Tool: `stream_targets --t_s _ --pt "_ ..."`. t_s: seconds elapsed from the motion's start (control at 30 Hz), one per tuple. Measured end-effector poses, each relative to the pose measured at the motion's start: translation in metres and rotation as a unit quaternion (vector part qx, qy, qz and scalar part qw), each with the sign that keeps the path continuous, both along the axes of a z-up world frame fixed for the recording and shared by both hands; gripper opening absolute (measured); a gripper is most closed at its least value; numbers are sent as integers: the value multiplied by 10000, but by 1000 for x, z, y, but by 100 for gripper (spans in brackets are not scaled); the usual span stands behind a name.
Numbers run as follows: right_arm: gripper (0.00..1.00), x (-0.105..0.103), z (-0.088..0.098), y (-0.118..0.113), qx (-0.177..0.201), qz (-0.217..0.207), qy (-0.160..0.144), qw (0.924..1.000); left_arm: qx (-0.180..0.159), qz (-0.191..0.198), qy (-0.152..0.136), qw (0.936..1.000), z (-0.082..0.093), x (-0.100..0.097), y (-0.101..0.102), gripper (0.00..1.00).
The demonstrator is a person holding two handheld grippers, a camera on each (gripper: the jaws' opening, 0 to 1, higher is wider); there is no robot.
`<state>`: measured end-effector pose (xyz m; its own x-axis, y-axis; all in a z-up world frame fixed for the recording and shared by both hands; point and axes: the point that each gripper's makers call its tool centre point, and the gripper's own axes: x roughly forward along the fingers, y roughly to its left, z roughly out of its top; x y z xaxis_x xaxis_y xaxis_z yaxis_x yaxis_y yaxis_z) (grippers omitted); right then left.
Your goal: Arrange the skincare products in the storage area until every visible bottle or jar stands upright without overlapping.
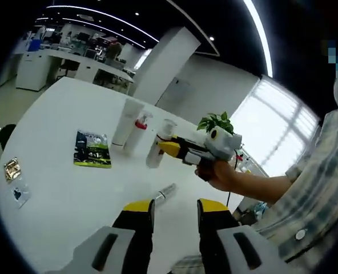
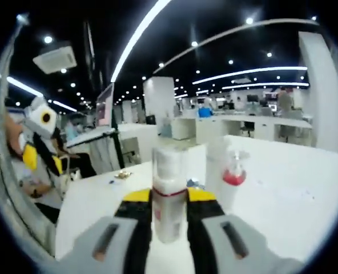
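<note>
White tabletop (image 1: 72,188) spreads across an open office lit by long ceiling strips. In the left gripper view it carries, from about 11 o'clock toward the centre, a tall white tube (image 1: 126,121) standing upright, a clear spray bottle with a red collar (image 1: 138,129) just beside it, and a white bottle (image 1: 159,145) upright at 12 o'clock of the jaws. A person's hand (image 1: 221,174) at 2 o'clock holds the right gripper (image 1: 168,148), whose yellow tips sit at that white bottle. A green printed packet (image 1: 92,149) lies flat at 10 o'clock, well apart from the bottles, and two small sachets (image 1: 15,180) lie near the table edge at 9 o'clock. A slim silvery tube (image 1: 165,193) lies on its side just above the left gripper (image 1: 175,210), whose jaws stand apart with nothing between them.

In the right gripper view the right gripper (image 2: 169,200) is clenched on the white bottle (image 2: 169,197), which stands upright between the yellow tips. The red-collared spray bottle (image 2: 229,180) stands just beside it at 1 o'clock. The left gripper (image 2: 40,142) hangs at 9 o'clock.
</note>
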<state>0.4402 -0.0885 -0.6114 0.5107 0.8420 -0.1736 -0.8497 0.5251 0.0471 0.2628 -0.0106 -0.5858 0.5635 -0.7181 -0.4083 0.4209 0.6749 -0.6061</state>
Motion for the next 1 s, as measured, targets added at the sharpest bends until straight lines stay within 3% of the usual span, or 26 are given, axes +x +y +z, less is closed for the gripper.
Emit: stream_targets --t_s 0.13,0.2,0.27,0.33,0.4,1.0 --pt "20 15 -15 -2 -83 -41 -355 9993 67 102 125 9998 -4 -7 8 30" --pt "20 20 -23 -2 -52 -65 -253 9996 93 154 174 9997 -5 -10 11 30" --pt "20 28 -33 -3 -188 -159 -395 9989 117 217 250 9994 -7 -14 15 30" --pt "20 34 -39 -3 -52 -204 -280 9994 156 260 310 9991 -9 -17 18 30" --pt "20 34 -41 -1 -124 -138 -386 9991 179 307 358 9987 -10 -19 21 30" --pt "19 49 -64 4 -173 -44 -266 9995 196 529 542 9969 -11 -19 32 28"
